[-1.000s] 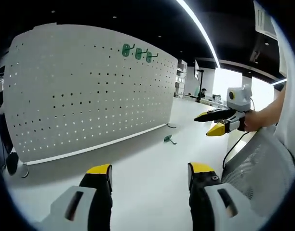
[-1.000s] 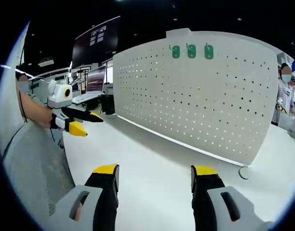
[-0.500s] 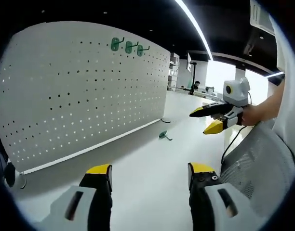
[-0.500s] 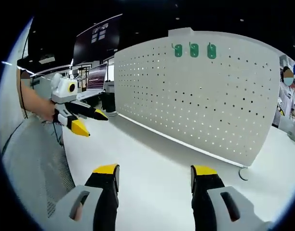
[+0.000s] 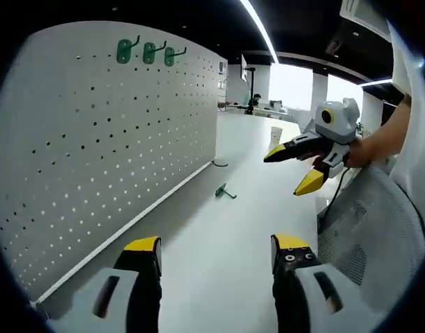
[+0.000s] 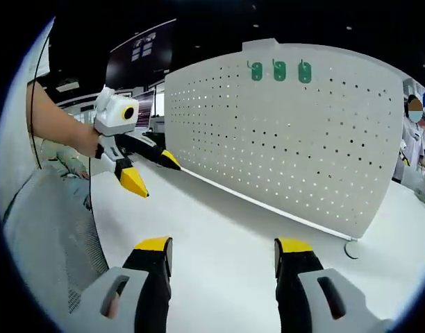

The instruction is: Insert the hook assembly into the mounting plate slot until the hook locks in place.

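Note:
A white perforated mounting plate (image 5: 94,146) stands upright on the white table, with three green hooks (image 5: 146,52) hung near its top edge. One loose green hook (image 5: 224,191) lies on the table close to the plate's foot. My left gripper (image 5: 217,244) is open and empty low over the table. My right gripper (image 5: 285,173) hangs open in the air to the right of the loose hook. In the right gripper view the plate (image 6: 303,139) and its three hooks (image 6: 278,71) face me; my right gripper (image 6: 223,244) is open, and the left gripper (image 6: 159,179) is open at the left.
A grey mesh chair back (image 5: 365,236) stands close on the right, and appears again as the mesh chair back (image 6: 46,243) at the left. The plate's round foot (image 6: 351,250) rests on the table. A person (image 6: 412,132) stands beyond the plate's right end. Monitors (image 6: 139,114) sit behind.
The left view has swung along the plate, so the loose hook sits nearer the centre. In the right view the left gripper has risen and moved toward the plate. Both grippers stay open.

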The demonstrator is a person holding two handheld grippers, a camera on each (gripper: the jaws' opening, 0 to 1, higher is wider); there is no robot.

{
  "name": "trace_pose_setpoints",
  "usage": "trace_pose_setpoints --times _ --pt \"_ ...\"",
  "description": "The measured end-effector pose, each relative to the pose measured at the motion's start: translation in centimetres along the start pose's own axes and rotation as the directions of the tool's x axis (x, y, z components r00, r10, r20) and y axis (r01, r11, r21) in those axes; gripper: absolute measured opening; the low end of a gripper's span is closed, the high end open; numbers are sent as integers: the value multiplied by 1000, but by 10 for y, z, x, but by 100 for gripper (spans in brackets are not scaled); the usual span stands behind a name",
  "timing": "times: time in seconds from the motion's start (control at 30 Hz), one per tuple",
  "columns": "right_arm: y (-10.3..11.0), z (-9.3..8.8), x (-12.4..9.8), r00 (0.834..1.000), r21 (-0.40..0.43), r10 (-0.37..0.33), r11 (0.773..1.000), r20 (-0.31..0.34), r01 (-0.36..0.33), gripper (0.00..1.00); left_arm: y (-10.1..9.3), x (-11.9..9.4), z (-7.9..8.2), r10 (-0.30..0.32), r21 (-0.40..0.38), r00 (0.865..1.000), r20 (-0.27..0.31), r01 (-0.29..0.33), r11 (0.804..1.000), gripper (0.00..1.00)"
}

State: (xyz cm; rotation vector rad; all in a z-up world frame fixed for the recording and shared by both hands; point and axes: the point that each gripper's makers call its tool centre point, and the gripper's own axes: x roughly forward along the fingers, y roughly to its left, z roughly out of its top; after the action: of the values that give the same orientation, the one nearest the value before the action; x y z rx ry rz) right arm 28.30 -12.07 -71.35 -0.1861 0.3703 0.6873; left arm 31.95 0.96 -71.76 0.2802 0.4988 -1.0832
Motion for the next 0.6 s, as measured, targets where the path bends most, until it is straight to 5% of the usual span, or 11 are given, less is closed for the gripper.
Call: trace_pose_setpoints --times 0.6 --pt "-6 -2 0 1000 25 -18 1000 -1 18 58 0 55 21 -124 187 975 -187 159 969 63"
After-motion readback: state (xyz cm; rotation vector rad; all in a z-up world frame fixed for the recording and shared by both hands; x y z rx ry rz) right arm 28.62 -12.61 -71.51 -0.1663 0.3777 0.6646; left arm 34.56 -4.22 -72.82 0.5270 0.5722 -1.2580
